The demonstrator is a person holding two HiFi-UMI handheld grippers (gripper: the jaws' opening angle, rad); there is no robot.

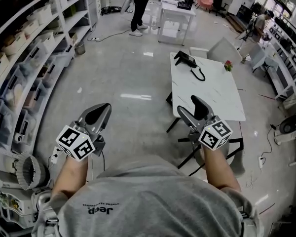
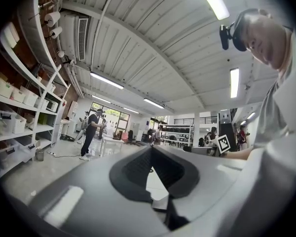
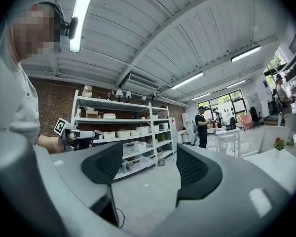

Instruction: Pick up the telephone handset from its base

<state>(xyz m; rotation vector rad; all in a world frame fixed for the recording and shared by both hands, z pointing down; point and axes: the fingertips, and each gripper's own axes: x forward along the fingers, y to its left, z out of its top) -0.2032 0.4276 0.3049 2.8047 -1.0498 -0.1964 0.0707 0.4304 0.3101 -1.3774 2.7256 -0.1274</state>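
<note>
The black telephone point(image 1: 186, 59), handset resting on its base, sits at the far end of the white table point(image 1: 222, 98), its coiled cord point(image 1: 200, 74) trailing toward me. Both grippers are held out level in front of my body, well short of the phone. My right gripper point(image 1: 187, 104) hovers by the table's near left corner, jaws apart point(image 3: 149, 157) and nothing between them. My left gripper point(image 1: 106, 106) is over the bare floor to the left, its pads meeting at the tips point(image 2: 152, 149) on nothing. Neither gripper view shows the phone.
A small pot with red flowers point(image 1: 228, 65) stands at the table's far right. A black chair point(image 1: 187, 132) is tucked at the near side. Storage shelves point(image 1: 34, 58) line the left wall. A person point(image 1: 139, 9) stands by another white table further back.
</note>
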